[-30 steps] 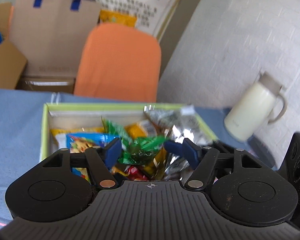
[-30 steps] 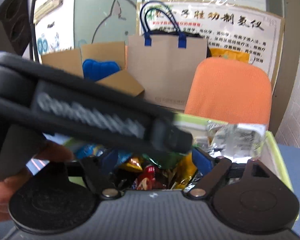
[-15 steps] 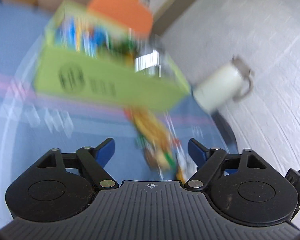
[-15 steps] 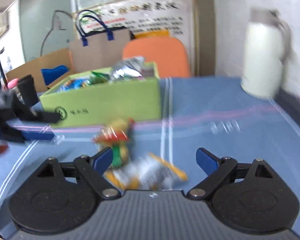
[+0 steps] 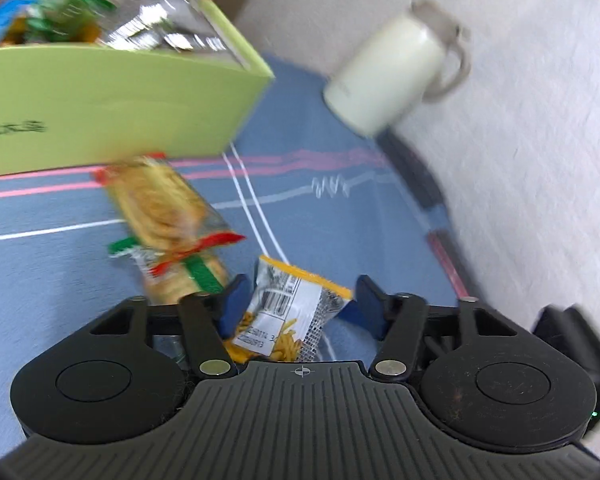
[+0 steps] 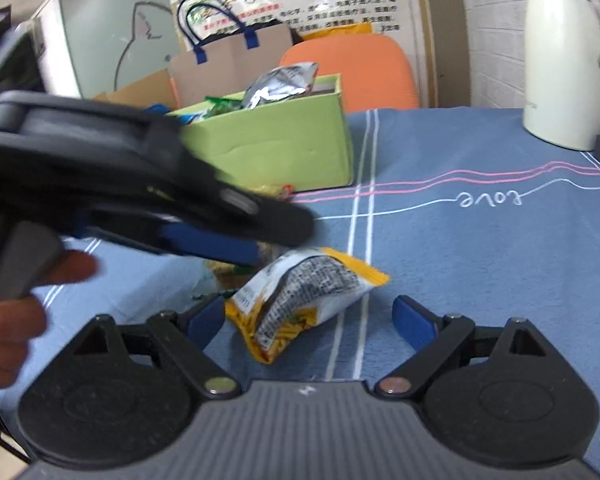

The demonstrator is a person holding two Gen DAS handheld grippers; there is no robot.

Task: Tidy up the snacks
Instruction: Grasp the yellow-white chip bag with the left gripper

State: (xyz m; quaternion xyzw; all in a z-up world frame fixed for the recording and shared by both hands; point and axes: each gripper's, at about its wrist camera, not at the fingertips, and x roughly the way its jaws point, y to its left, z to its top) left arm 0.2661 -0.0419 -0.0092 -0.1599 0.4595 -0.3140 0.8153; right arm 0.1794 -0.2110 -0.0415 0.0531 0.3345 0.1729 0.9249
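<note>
Now, through your left wrist camera, the left gripper point(image 5: 298, 300) hangs low over the blue tablecloth point(image 5: 340, 168) with its fingers spread apart, gripping nothing. The yellow snack packet point(image 5: 288, 316) lies on the cloth right between the 2 blue pads, barcode side up; whether either pad touches it I cannot tell. Just beyond it lies a longer biscuit packet point(image 5: 164, 216), blurred, its far end near the front wall of the green box point(image 5: 100, 112). The box already holds a silver bag point(image 5: 160, 28) and other wrappers. A cream jug point(image 5: 384, 76) stands near the cloth's far right edge by the wall.

From your right wrist camera, the right gripper point(image 6: 312, 316) is also released, its fingers wide apart, and the yellow snack packet point(image 6: 300, 300) lies just ahead of its left finger. Your left gripper point(image 6: 220, 248) crosses the view from the left, its blue finger ending just above and left of the packet. The green box point(image 6: 284, 152) sits further back toward the cloth's far edge, the cream jug point(image 6: 564, 60) at the far right.

You look to be at the pick-up step for the yellow packet. Next, I would lower 1 gripper so both pads straddle the packet's puffed middle, then close gently, since the slick film may slide or crumple, and carry it to the box
</note>
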